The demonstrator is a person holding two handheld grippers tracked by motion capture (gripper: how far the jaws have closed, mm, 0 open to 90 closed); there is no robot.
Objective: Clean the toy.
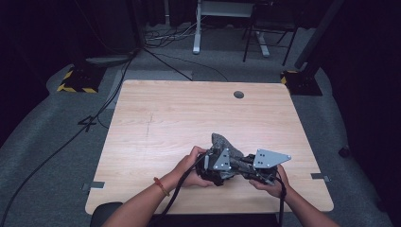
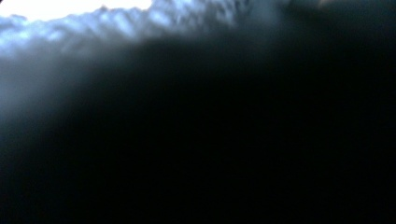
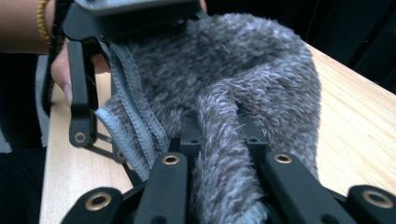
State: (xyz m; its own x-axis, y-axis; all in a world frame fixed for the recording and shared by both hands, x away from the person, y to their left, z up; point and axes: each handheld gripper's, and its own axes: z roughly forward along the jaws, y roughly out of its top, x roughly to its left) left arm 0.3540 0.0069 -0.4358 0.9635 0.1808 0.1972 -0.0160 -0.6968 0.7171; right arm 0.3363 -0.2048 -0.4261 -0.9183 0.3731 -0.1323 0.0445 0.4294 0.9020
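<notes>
Near front edge of the wooden table (image 1: 156,113), right of centre: a grey fuzzy cloth (image 3: 261,70), bunched and lifted between both tools. Right gripper (image 3: 224,140) jaws narrow, clamped on a fold of the pile. Left gripper (image 1: 218,163) pinches the cloth's stitched hem (image 3: 123,126) from the opposite side, jaws nearly closed. Left gripper view: blurred fabric pressed against the lens. Both hands close together.
</notes>
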